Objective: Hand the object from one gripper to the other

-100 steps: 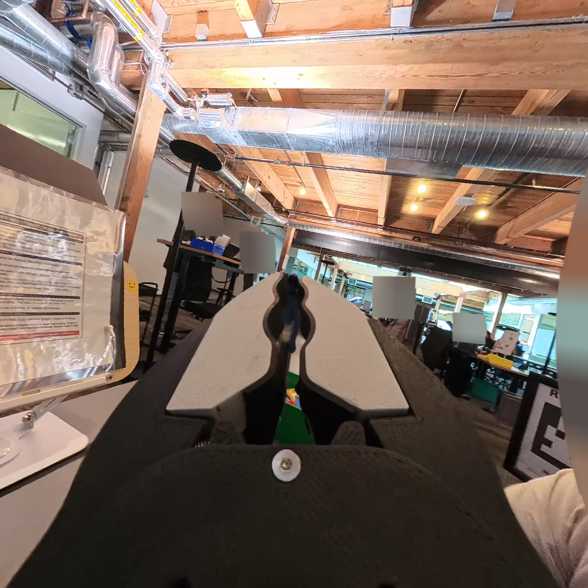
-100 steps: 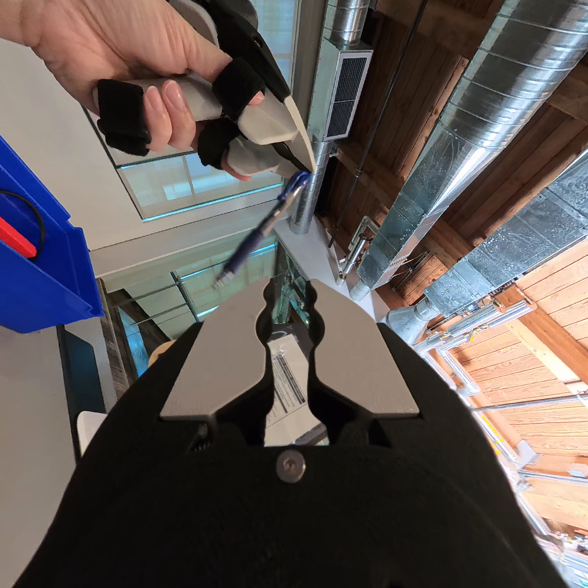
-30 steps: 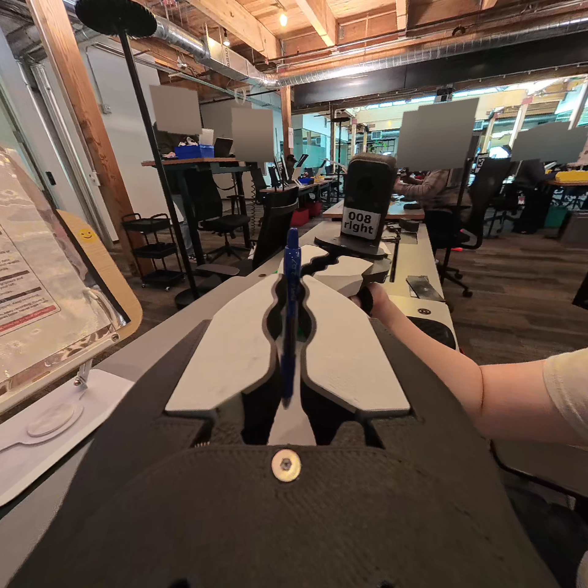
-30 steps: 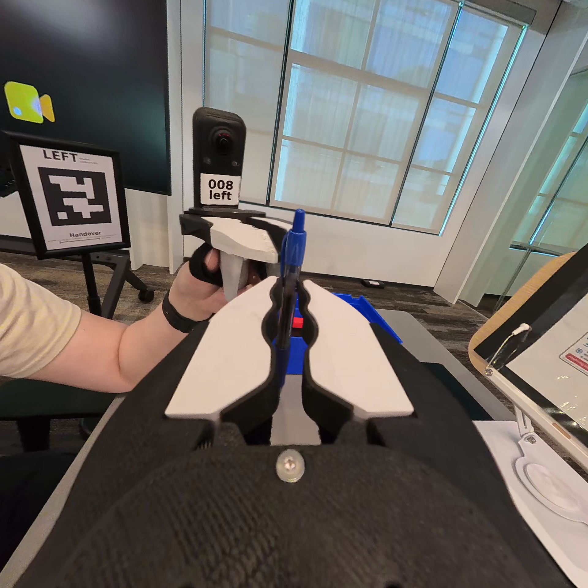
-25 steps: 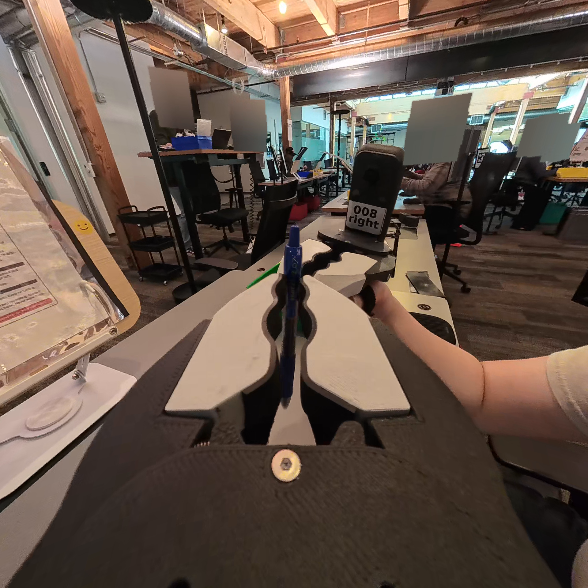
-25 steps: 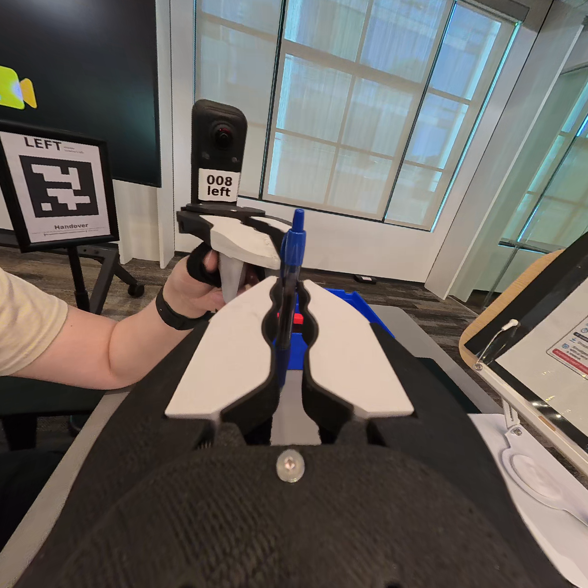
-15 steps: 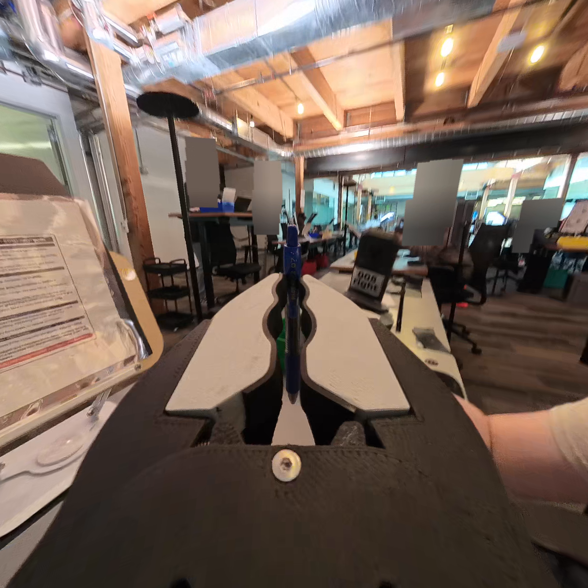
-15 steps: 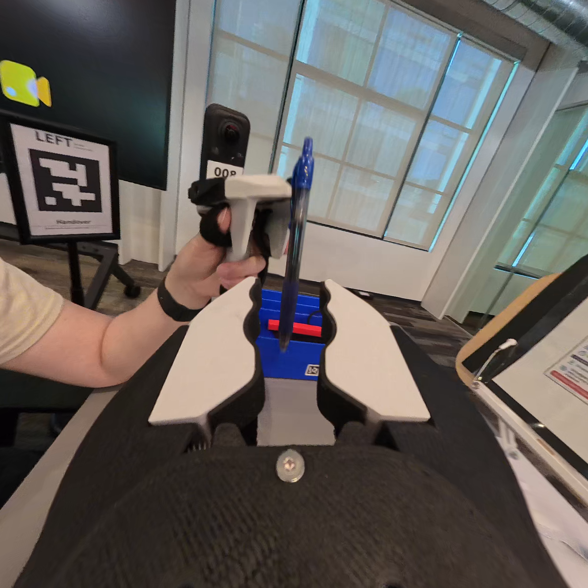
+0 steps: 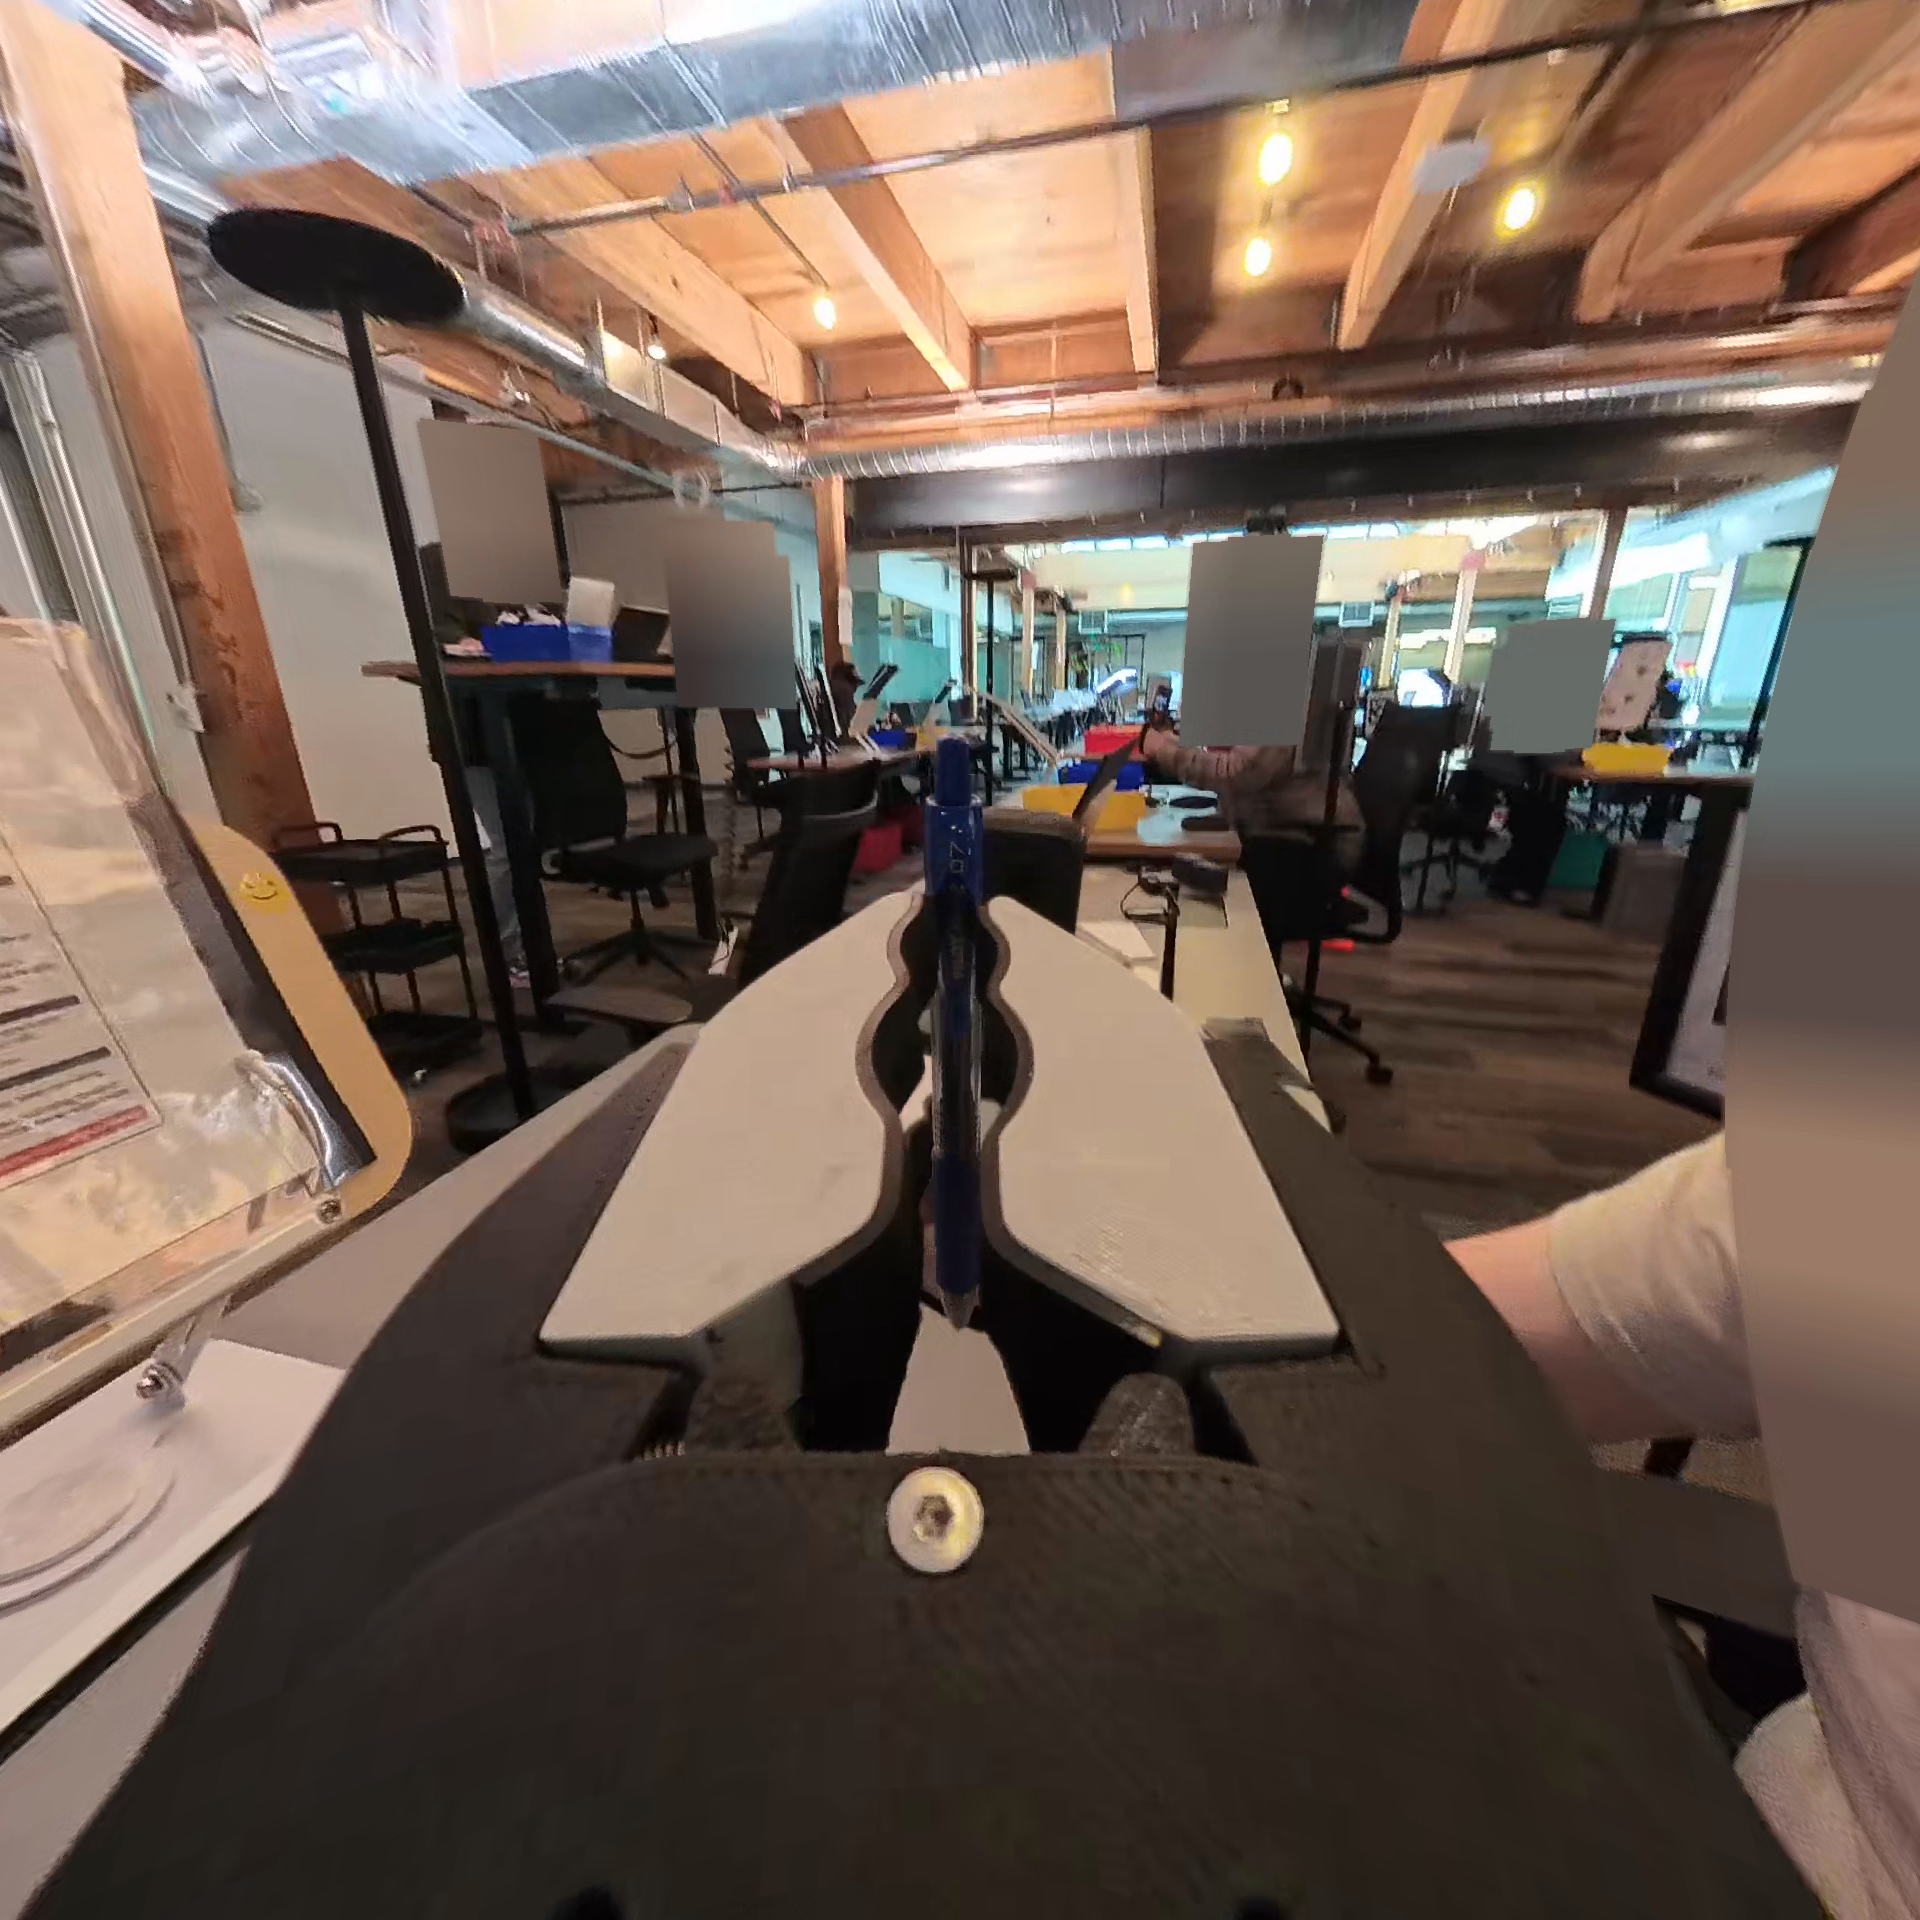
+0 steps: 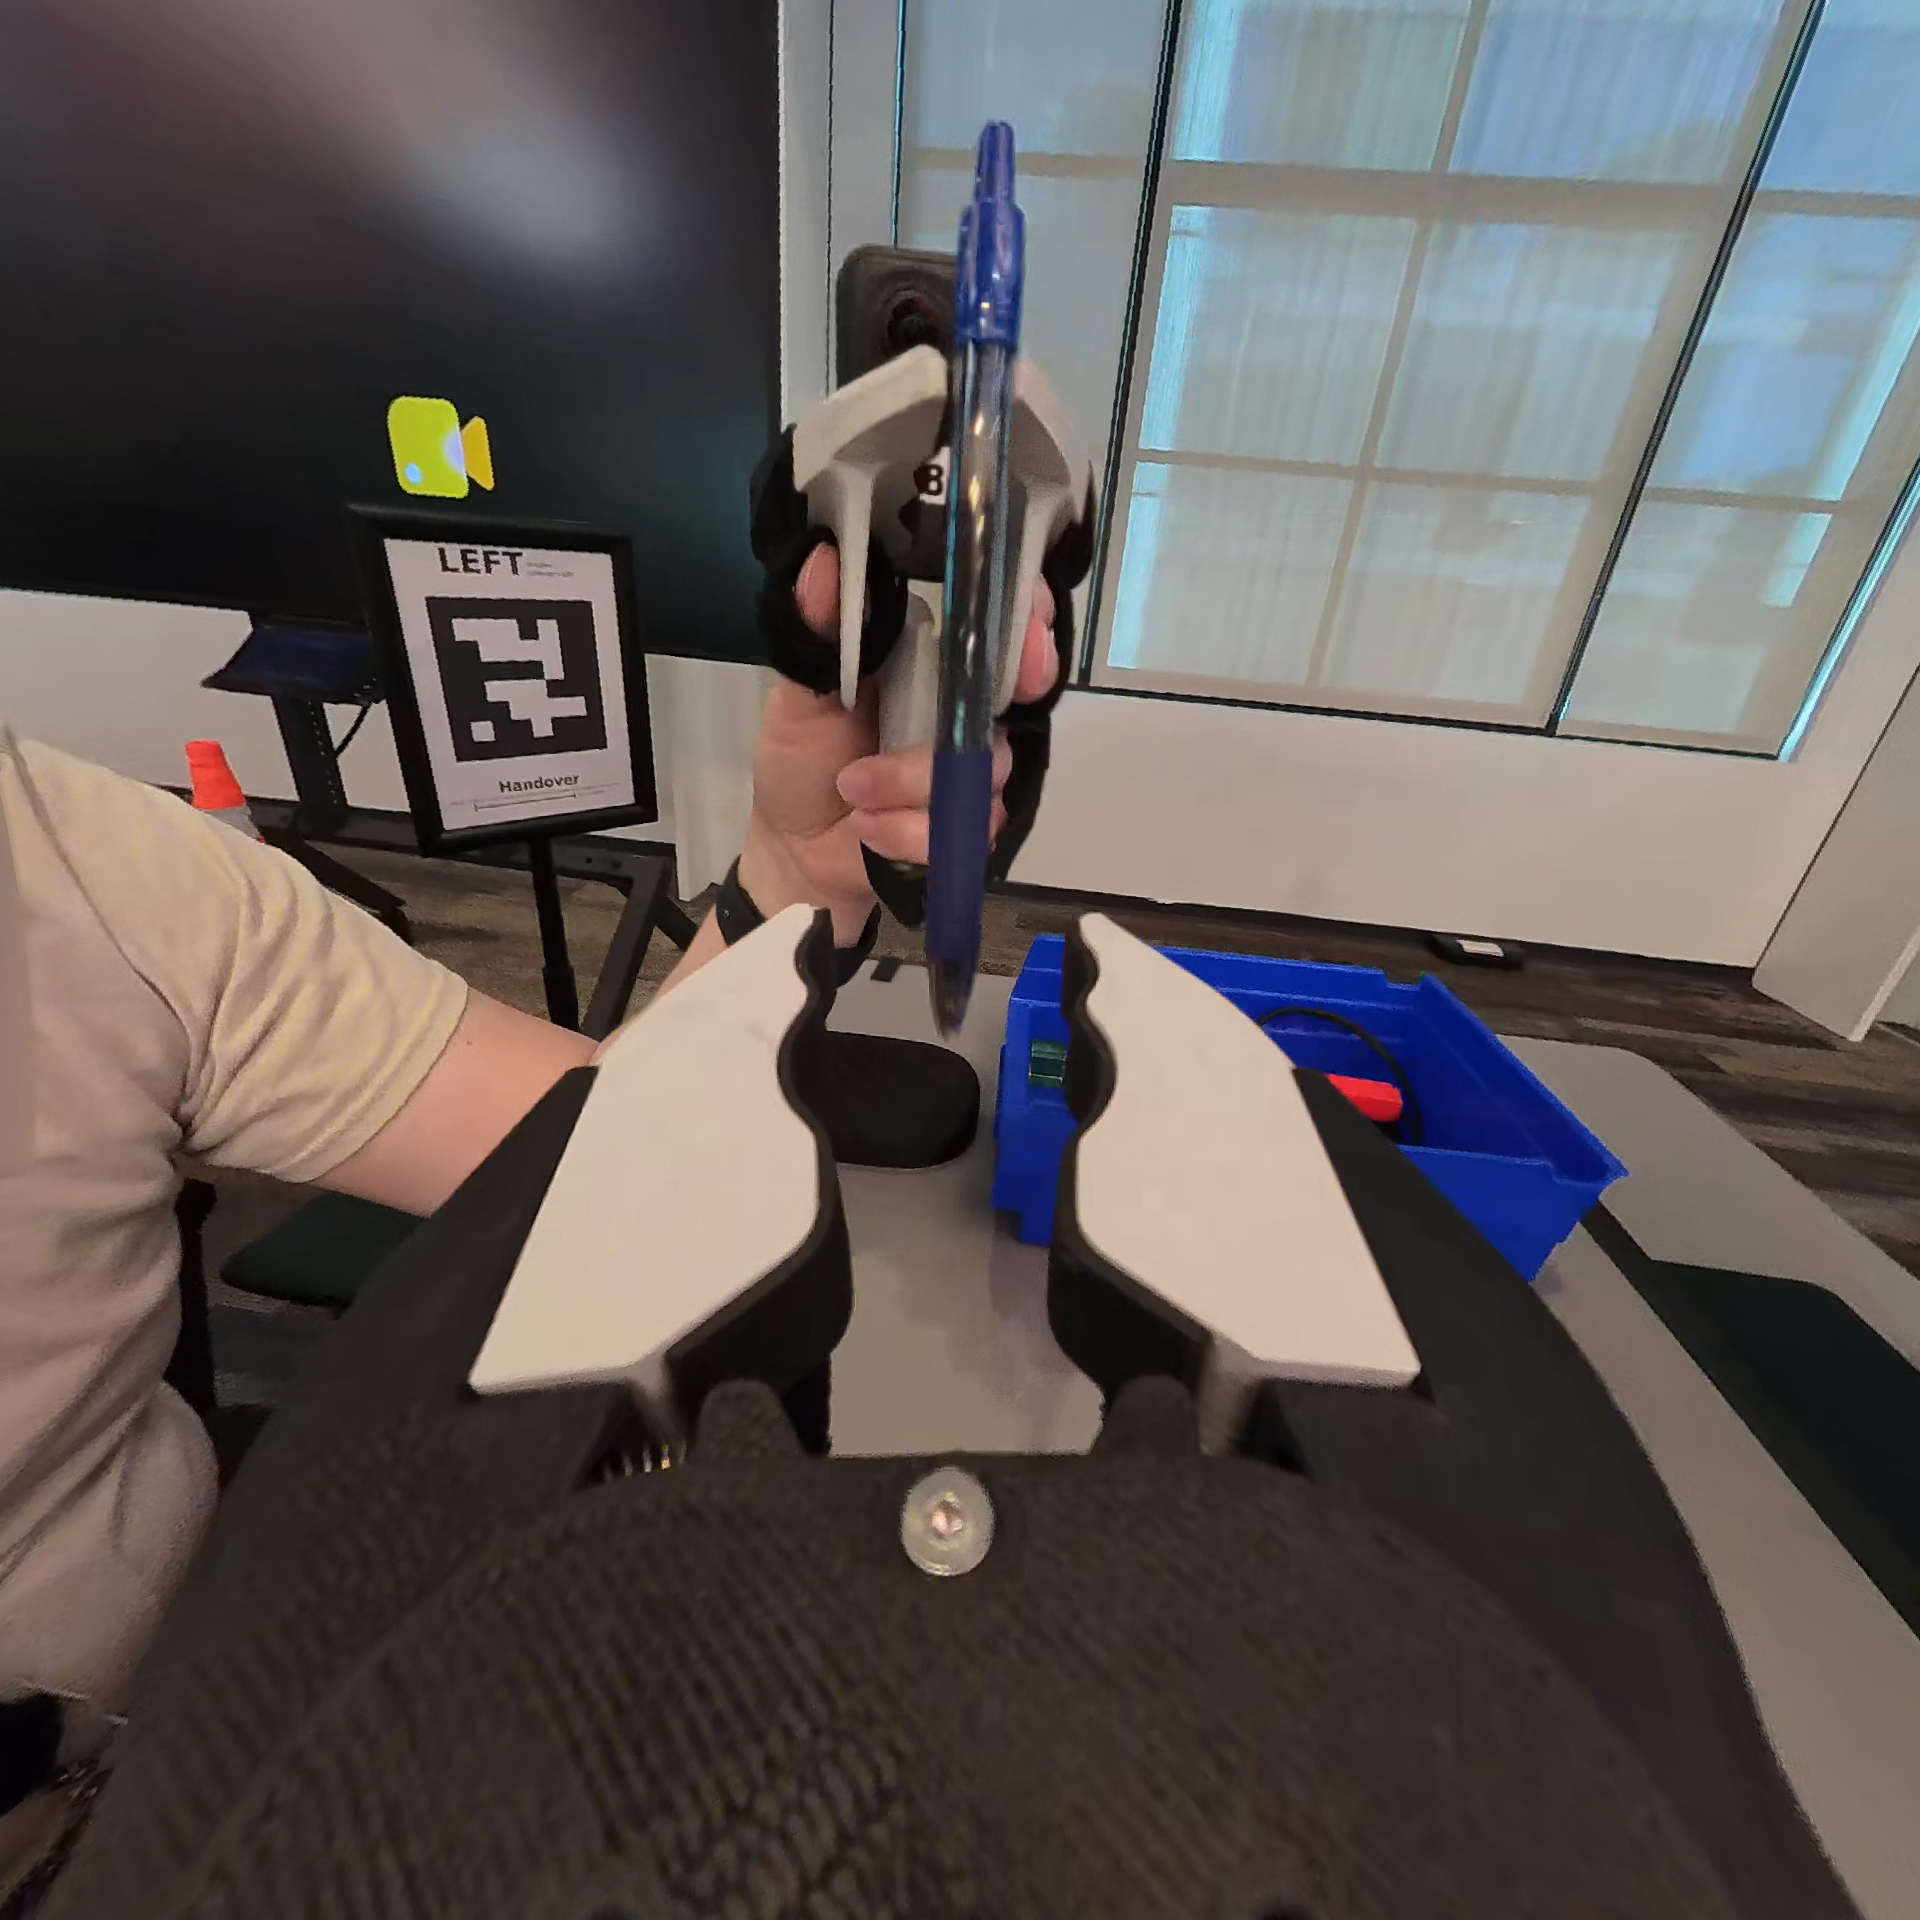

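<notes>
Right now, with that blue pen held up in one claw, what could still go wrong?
1. The left claw pinches the blue pen only along a thin line, so it might swivel or slip.
2. The pen's tip hangs above the grey table, beside the blue bin; if dropped, it could roll away.
3. The right claw sits open just below the pen; a careless move might knock it.

1. Warm ceiling lamps (image 9: 1274, 156) light the left wrist view; the duct (image 9: 343, 62) overhead smears with blur.
2. Daylight floods the window (image 10: 1455, 353); the pen (image 10: 971, 582) is motion-blurred.
3. Wide-angle bending at edges.
</notes>
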`<state>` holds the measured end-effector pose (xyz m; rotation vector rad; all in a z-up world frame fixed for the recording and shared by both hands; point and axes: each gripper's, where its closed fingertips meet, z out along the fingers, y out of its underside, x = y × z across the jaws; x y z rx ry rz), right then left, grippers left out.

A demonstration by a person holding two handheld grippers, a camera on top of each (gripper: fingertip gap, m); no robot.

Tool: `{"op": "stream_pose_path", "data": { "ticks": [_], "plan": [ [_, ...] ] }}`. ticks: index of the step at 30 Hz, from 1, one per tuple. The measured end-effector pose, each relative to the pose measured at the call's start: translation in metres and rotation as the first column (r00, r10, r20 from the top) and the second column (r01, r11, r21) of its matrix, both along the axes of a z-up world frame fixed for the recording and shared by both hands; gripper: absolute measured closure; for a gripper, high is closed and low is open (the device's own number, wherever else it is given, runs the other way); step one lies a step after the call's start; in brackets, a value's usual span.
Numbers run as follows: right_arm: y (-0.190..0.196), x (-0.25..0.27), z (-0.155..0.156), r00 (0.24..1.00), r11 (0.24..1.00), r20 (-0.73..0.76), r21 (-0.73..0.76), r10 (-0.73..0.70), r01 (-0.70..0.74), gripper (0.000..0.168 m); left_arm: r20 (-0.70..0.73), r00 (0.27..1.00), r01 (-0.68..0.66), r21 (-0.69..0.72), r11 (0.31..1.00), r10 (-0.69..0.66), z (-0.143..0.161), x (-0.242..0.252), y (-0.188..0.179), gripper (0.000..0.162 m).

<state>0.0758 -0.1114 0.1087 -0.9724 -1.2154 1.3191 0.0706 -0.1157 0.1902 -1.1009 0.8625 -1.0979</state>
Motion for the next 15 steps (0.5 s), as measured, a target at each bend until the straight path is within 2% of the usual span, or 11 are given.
{"op": "stream_pose_path", "data": {
  "ticks": [4, 5, 7, 9, 10, 11, 12, 13, 15],
  "plan": [
    [-0.005, -0.006, -0.001, 0.999, 0.999, 0.022, 0.041, -0.023, 0.023, 0.127, -0.076, 0.997, -0.010, 0.023, 1.000, 0.011, -0.011, 0.016, -0.001, 0.156],
    [-0.004, -0.006, -0.001, 0.999, 0.997, 0.025, 0.060, -0.042, 0.040, 0.131, -0.087, 0.996, -0.003, 0.026, 1.000, 0.005, -0.013, 0.019, -0.002, 0.156],
    [-0.002, -0.003, 0.000, 0.997, 0.990, 0.018, 0.120, -0.072, 0.069, 0.155, -0.092, 0.996, 0.009, 0.032, 0.999, -0.006, -0.014, 0.021, -0.005, 0.156],
    [0.006, 0.002, 0.001, 0.988, 0.970, 0.021, 0.199, -0.150, 0.143, 0.155, -0.103, 0.995, 0.018, 0.047, 0.999, -0.013, -0.014, 0.021, -0.008, 0.155],
    [0.010, 0.007, 0.004, 0.977, 0.940, 0.005, 0.274, -0.215, 0.206, 0.155, -0.111, 0.994, 0.014, 0.048, 0.999, -0.009, -0.014, 0.020, -0.009, 0.147],
    [0.016, 0.013, 0.008, 0.954, 0.881, -0.034, 0.375, -0.297, 0.288, 0.155, -0.117, 0.993, 0.023, 0.034, 0.999, -0.019, -0.014, 0.017, -0.011, 0.129],
    [0.020, 0.021, 0.013, 0.918, 0.783, -0.088, 0.494, -0.387, 0.378, 0.155, -0.127, 0.991, 0.053, 0.002, 0.999, -0.052, -0.015, 0.014, -0.015, 0.118],
    [0.024, 0.030, 0.019, 0.869, 0.646, -0.157, 0.610, -0.469, 0.459, 0.156, -0.129, 0.986, 0.102, -0.036, 0.994, -0.106, -0.015, 0.010, -0.020, 0.111],
    [0.025, 0.044, 0.025, 0.774, 0.301, -0.294, 0.798, -0.561, 0.521, 0.156, -0.080, 0.972, 0.211, -0.131, 0.969, -0.222, -0.012, 0.000, -0.030, 0.106]
  ]
}}
